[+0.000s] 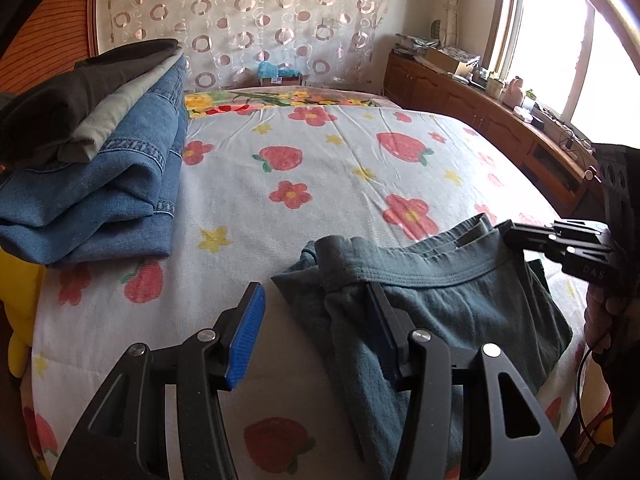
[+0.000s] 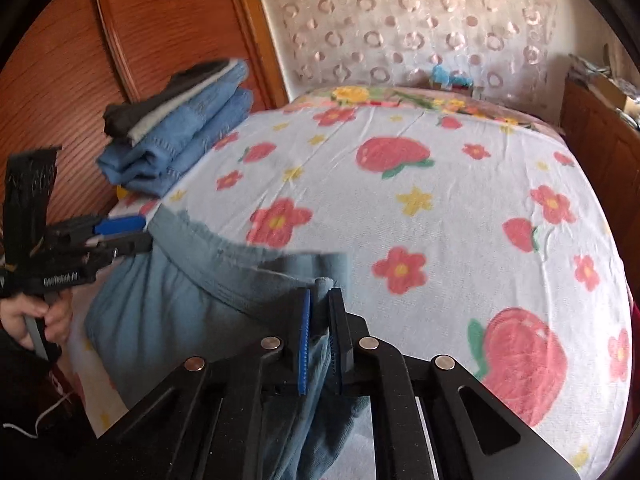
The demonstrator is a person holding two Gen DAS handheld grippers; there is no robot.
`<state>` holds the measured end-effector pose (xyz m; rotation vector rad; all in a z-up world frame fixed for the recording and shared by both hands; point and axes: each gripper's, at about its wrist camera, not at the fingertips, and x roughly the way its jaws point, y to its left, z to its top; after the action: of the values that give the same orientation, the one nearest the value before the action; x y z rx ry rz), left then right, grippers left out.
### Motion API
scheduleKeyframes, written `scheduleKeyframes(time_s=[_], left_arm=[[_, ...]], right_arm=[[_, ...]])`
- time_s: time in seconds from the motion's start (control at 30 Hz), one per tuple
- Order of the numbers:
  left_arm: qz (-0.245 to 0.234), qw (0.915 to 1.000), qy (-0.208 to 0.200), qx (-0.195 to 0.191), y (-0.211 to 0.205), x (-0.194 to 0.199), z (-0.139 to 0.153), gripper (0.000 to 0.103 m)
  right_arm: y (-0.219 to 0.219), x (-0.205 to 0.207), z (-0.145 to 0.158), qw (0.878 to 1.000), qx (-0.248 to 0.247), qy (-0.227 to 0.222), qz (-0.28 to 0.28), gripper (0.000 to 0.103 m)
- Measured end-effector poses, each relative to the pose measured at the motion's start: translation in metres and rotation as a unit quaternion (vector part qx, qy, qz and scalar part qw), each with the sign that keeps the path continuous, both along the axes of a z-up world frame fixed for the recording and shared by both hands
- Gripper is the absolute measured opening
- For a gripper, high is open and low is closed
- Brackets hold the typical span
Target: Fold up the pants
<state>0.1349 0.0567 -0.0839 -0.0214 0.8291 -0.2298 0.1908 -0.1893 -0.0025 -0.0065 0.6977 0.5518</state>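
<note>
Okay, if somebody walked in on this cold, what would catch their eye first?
Probably the grey-green pants bunched at the near edge of the strawberry-print bedspread, with the right gripper shut on the waistband. Next, the folded stack of clothes at the bed's far left.

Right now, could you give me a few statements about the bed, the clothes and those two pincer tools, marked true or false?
1. The right gripper is clamped on the grey-green pants. True.
2. The left gripper is clamped shut. False: its jaws stand open, one finger against the pants' waistband.
3. Folded jeans lie in the stack of clothes at the bed's edge. True.
4. The bedsheet is plain white. False: it has strawberries, flowers and stars.
5. The grey-green pants lie on top of that stack. False: they lie apart from it, on the sheet.
</note>
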Motion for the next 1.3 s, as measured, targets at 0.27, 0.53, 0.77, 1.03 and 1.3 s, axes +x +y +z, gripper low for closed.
scheduleKeyframes(time_s=[0.27,0.53,0.77,1.03,1.3], left_arm=[[-0.008,0.9997,0.022,0.004,-0.004,0.001,-0.012,0.053],[-0.010,0.9997,0.020,0.006,-0.005,0.000,-0.018,0.062],[-0.009,0.9997,0.018,0.013,-0.004,0.001,-0.021,0.086],[-0.006,0.9997,0.021,0.013,-0.003,0.000,-0.020,0.086],[0.002,0.9999,-0.012,0.006,-0.001,-0.025,-0.003,0.086]], right_arm=[[0.000,-0.002,-0.004,1.000,-0.005,-0.010,-0.020,0.007],[0.004,0.001,-0.008,0.999,-0.017,-0.010,-0.025,0.007],[0.002,0.000,-0.008,0.999,-0.017,-0.009,-0.026,0.007],[-0.008,-0.012,0.001,0.999,-0.012,-0.017,-0.037,0.021],[-0.030,-0.063,0.005,0.999,-0.011,-0.019,-0.046,0.026]])
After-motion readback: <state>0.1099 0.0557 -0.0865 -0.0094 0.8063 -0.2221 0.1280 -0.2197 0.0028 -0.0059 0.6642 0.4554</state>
